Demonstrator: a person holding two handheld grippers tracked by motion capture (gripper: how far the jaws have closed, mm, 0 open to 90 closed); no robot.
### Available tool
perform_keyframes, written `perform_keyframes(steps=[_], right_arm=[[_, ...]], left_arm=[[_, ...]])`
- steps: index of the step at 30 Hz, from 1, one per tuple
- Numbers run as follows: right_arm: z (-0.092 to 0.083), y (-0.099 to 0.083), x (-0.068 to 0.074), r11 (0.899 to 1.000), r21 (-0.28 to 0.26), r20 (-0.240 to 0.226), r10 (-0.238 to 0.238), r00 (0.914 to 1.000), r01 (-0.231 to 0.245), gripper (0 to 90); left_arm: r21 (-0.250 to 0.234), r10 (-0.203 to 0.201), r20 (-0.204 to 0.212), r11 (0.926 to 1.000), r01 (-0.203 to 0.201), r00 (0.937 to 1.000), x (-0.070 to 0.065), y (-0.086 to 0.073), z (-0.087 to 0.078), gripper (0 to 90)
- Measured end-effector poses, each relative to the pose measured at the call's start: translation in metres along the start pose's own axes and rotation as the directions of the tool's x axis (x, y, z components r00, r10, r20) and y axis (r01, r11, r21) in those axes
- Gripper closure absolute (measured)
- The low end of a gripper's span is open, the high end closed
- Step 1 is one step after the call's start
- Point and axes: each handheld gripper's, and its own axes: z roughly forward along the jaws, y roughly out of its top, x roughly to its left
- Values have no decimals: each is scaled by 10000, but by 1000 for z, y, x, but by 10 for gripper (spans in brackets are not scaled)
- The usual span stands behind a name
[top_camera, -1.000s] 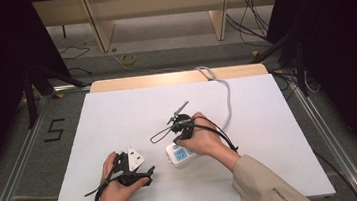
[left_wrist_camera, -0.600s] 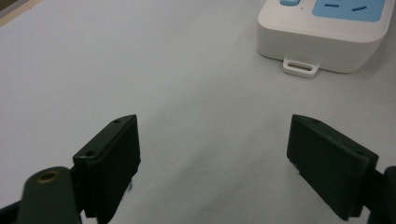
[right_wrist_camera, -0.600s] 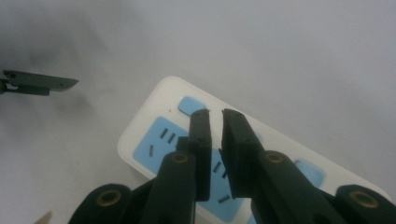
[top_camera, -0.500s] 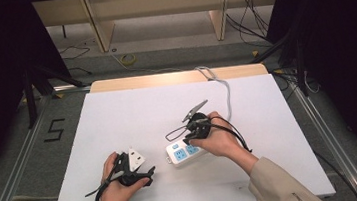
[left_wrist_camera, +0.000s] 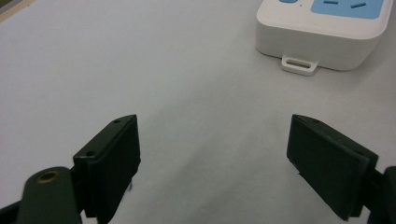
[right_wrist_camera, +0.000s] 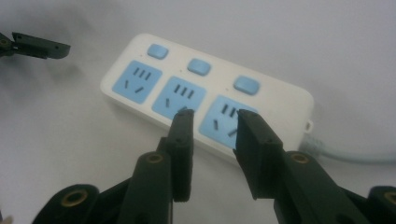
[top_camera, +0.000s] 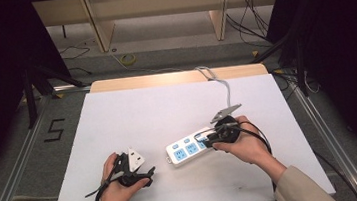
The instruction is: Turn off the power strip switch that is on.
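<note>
A: How can the power strip (top_camera: 190, 148) be expected to handle?

B: It is judged to be a stiff, fairly light plastic block with a smooth, somewhat slippery shell. It would best be taken across its short width, at the long side walls, not by the cable (top_camera: 225, 89), which is soft and would be strained.

A: Where is it found?

B: It lies flat on the white counter (top_camera: 133, 115). The right gripper (right_wrist_camera: 212, 123) hovers just over the strip's cable end; its jaws have just been opening, are parted, and nothing is pinched between them. The left gripper (left_wrist_camera: 212, 140) is held near the strip's free end, apart from it, jaws spread wide with bare counter between them.

A: What can be counted?

B: One power strip, one cable, three blue sockets (right_wrist_camera: 178, 97) and three blue switch buttons (right_wrist_camera: 199, 66) are counted. Two grippers are seen, one in each hand.
</note>
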Motion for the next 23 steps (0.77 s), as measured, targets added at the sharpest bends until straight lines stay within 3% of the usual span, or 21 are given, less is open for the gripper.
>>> perform_keyframes(steps=[11,18,23], right_arm=[[-25,-56,-16,9948,-834,258,615,9978,-591,606],[-29,-75,-14,9868,-1315,255,984,9948,-942,552],[-27,-83,-11,9852,-1381,75,1038,9946,-1018,513]], left_arm=[[63,-89,66,9999,88,9999,-2,-2,1,172],[153,-119,112,9998,117,9999,-1,-3,2,171],[164,-296,96,9994,294,9995,3,-4,2,160]])
